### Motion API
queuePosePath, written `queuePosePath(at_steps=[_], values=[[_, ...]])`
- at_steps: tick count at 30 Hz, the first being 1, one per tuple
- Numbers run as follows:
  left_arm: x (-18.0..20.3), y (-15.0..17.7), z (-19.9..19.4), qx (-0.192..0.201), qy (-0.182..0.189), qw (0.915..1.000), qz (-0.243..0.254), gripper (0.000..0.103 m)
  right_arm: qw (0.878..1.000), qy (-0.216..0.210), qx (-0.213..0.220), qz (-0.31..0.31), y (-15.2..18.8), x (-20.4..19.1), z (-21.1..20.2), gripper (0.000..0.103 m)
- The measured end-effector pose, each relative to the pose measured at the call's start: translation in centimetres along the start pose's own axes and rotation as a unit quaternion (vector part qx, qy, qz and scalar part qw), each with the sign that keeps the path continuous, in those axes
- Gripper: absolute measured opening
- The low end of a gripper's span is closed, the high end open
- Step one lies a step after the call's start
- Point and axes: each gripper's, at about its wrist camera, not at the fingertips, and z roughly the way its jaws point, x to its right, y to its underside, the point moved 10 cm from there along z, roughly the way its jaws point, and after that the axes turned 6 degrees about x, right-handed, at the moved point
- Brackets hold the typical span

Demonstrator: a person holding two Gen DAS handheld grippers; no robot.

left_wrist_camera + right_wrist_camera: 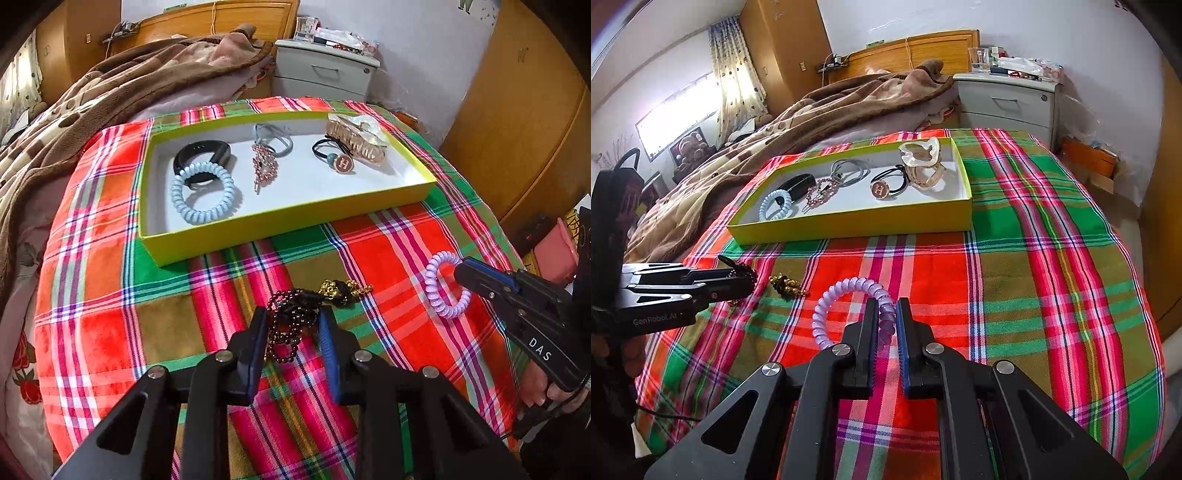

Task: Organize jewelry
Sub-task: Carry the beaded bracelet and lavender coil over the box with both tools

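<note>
Covering surface: plaid cloth (388,251), woven, red/green/pink/olive checks, spread over a bed
Room: bedroom; brown fleece blanket (122,81) bunched behind, wooden headboard (908,48), grey nightstand (325,70) with clutter on top, wooden wardrobe (517,122), dotted curtain (738,81) at a bright window
Writing: "DAS" on right gripper body, "GenRoboLAI" (roughly) on left gripper body, "H" on round charm of black hair tie (338,157)
Tray: yellow-green cardboard box lid (280,221), white inside, shallow rectangle; holds pale blue spiral hair tie (201,192), black band (201,155), pink rhinestone clip (264,166), grey elastic (273,138), gold claw clip (356,142)
Left gripper (293,325): jaws partly apart, straddling dark beaded bracelet (291,325) on cloth; pad contact not clear
Gold bead chain (341,288): on cloth, just beyond the bracelet
Right gripper (886,321): clamped on lilac spiral hair tie (846,299), glossy plastic coil, near front of cloth, outside tray
</note>
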Motion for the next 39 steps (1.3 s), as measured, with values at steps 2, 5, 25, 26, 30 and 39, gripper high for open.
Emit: queuePosePath(at_steps=[2, 5, 25, 26, 30, 39], values=[[-0.1, -0.1, -0.2, 0.003, -0.001, 1.0000, -0.001, 0.029, 1.000, 0.000, 0.002, 0.000, -0.1, -0.1, -0.1, 0.010], [-0.1, -0.3, -0.7, 0.010, -0.002, 1.0000, -0.002, 0.029, 1.000, 0.000, 0.006, -0.001, -0.3, -0.2, -0.4, 0.010], [-4.4, -4.4, -3.5, 0.063, -0.034, 0.9967, -0.037, 0.029, 0.999, -0.004, 0.035, -0.012, -5.1, -1.4, 0.6, 0.010], [-4.7, -4.5, -3.3, 0.063, -0.035, 0.9967, -0.038, 0.029, 0.999, -0.004, 0.034, -0.013, -5.4, -1.6, 1.0, 0.010], [-6.0, -5.4, -2.7, 0.062, -0.043, 0.9961, -0.046, 0.029, 0.999, -0.001, 0.034, -0.018, -6.6, -1.8, 2.3, 0.010], [-7.9, -7.1, -0.2, 0.053, -0.043, 0.9956, -0.065, 0.029, 0.999, 0.007, 0.021, -0.024, -8.7, -1.8, 6.1, 0.010]])
